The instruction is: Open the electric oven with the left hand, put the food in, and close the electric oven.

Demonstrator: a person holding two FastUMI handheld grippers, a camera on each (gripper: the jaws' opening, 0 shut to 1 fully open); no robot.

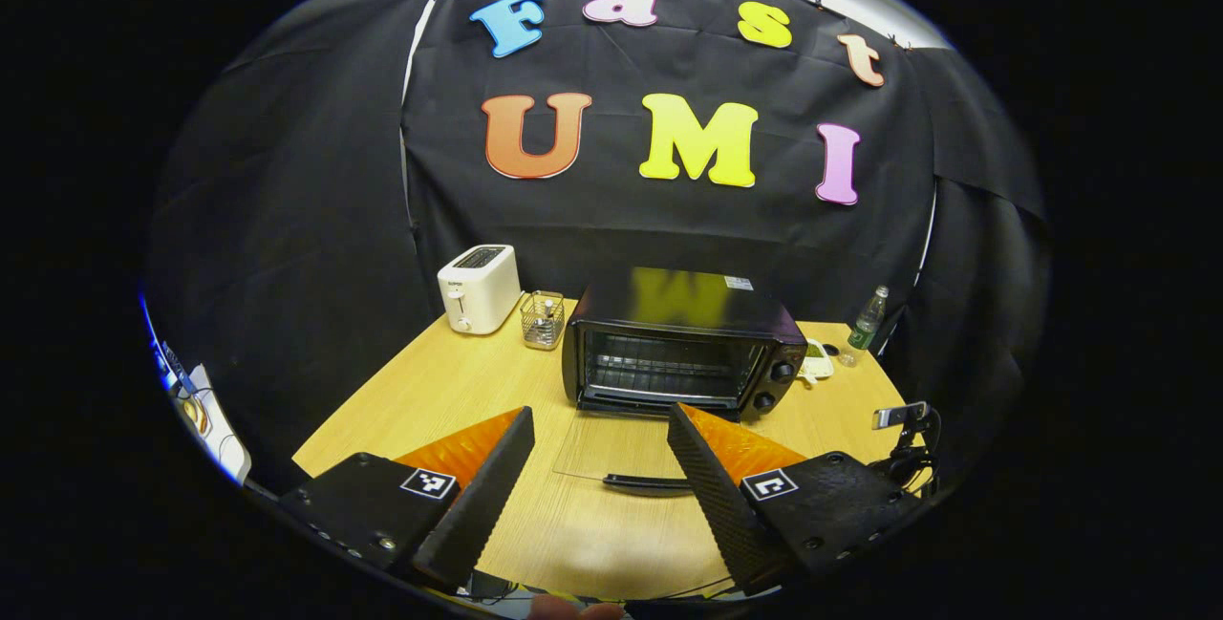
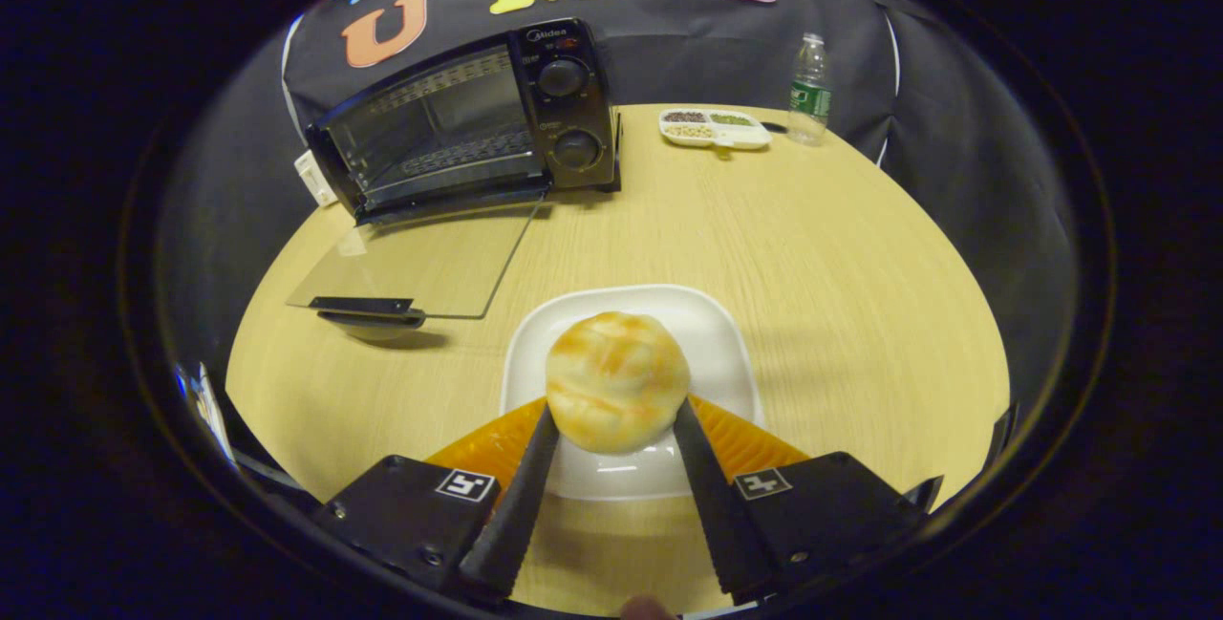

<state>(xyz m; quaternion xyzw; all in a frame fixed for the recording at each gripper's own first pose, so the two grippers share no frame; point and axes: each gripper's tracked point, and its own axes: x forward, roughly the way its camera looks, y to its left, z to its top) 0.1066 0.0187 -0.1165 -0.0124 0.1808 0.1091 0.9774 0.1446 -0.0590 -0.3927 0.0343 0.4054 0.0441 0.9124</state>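
Observation:
The black electric oven stands at the back of the wooden table with its glass door folded down flat, handle toward me. My left gripper hovers open just in front of that handle, nothing between its fingers. In the right gripper view the oven is at the upper left, its door lying open. A round golden bun is over a white square plate, and my right gripper is shut on the bun's sides. I cannot tell whether the bun is lifted off the plate.
A white toaster and a small wire basket stand left of the oven. To the oven's right are a divided white dish and a plastic bottle. A clamp-like device sits at the table's right edge.

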